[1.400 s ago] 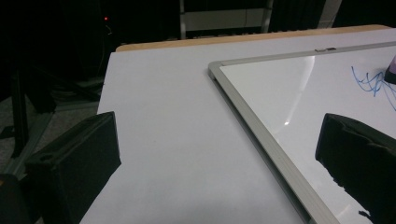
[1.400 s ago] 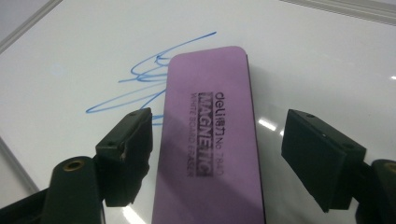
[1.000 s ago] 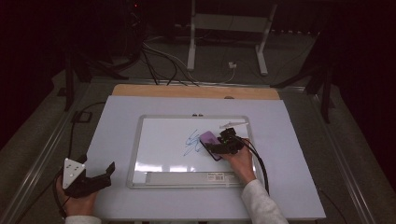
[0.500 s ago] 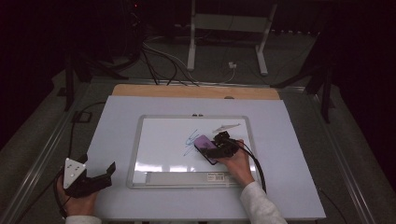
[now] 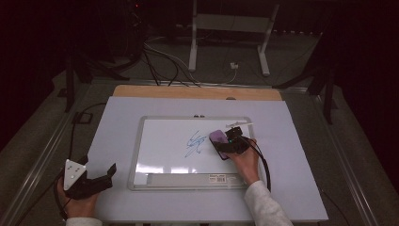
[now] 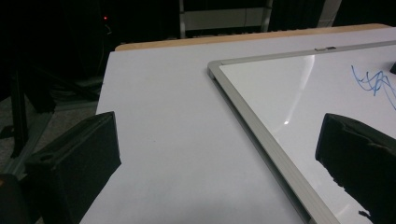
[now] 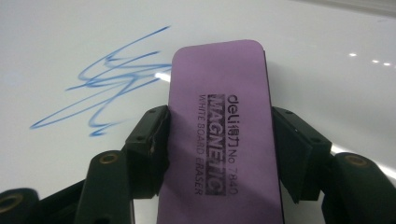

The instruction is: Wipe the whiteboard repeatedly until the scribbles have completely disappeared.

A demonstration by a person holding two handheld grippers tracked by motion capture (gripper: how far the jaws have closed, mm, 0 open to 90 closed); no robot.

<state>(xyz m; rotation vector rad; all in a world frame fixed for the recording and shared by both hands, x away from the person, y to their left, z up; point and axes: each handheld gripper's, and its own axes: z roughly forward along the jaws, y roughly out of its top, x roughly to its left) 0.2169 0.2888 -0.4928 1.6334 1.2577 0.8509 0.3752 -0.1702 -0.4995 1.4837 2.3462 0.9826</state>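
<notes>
A framed whiteboard [image 5: 141, 155] lies flat on the white table, with a blue scribble [image 5: 195, 143] near its middle. My right gripper [image 5: 222, 144] is shut on a purple magnetic whiteboard eraser [image 5: 216, 138] that rests just right of the scribble. In the right gripper view both pads [image 7: 152, 140] press the eraser's [image 7: 219, 93] long sides, and the scribble [image 7: 112, 79] lies to its upper left. My left gripper [image 5: 101, 169] stands open with nothing between its fingers at the table's front left, off the board. In the left gripper view its jaws straddle the board's frame [image 6: 261, 140].
A white marker [image 5: 239, 124] lies on the board's far right corner. A wooden strip [image 5: 197, 92] edges the table's far side. Beyond it on the floor are a metal stand [image 5: 226, 47] and cables [image 5: 164, 66].
My right gripper has shifted the eraser slightly to the right of the scribble. The left gripper has stayed where it was.
</notes>
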